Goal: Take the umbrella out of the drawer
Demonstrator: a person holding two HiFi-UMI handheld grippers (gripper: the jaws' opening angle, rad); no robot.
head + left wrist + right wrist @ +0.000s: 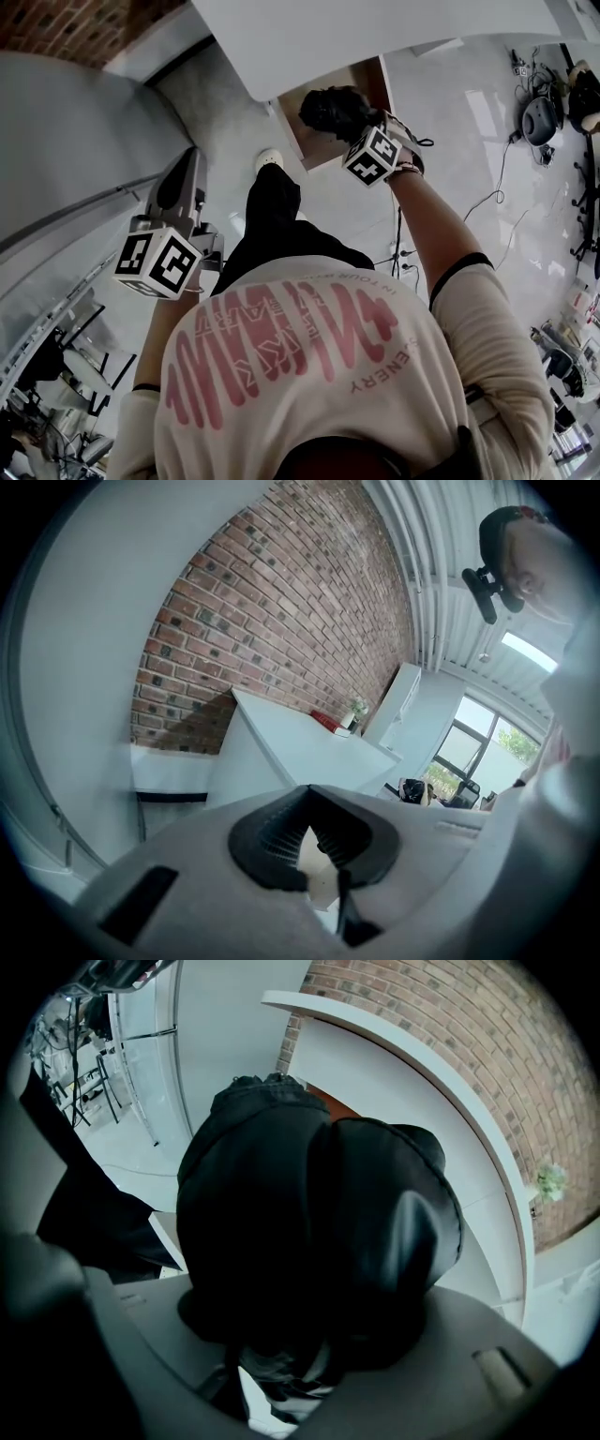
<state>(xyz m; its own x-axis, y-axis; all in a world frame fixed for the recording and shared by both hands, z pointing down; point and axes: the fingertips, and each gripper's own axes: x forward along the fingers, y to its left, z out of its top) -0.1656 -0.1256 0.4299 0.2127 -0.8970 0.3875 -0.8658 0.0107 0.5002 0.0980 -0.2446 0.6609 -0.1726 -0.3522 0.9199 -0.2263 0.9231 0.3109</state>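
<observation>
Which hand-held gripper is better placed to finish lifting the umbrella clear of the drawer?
Right: the right hand-held gripper grips the umbrella above the drawer; the left hand-held gripper is aside, empty.

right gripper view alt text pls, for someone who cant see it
A bunched black umbrella fills the middle of the frame, gripped in the jaws of the right gripper at the bottom edge. Behind it stand a white desk with an open drawer and, at upper right, a red brick wall.

The shirt point(281, 412) bears pink lettering; only "ENERY" reads clearly.
</observation>
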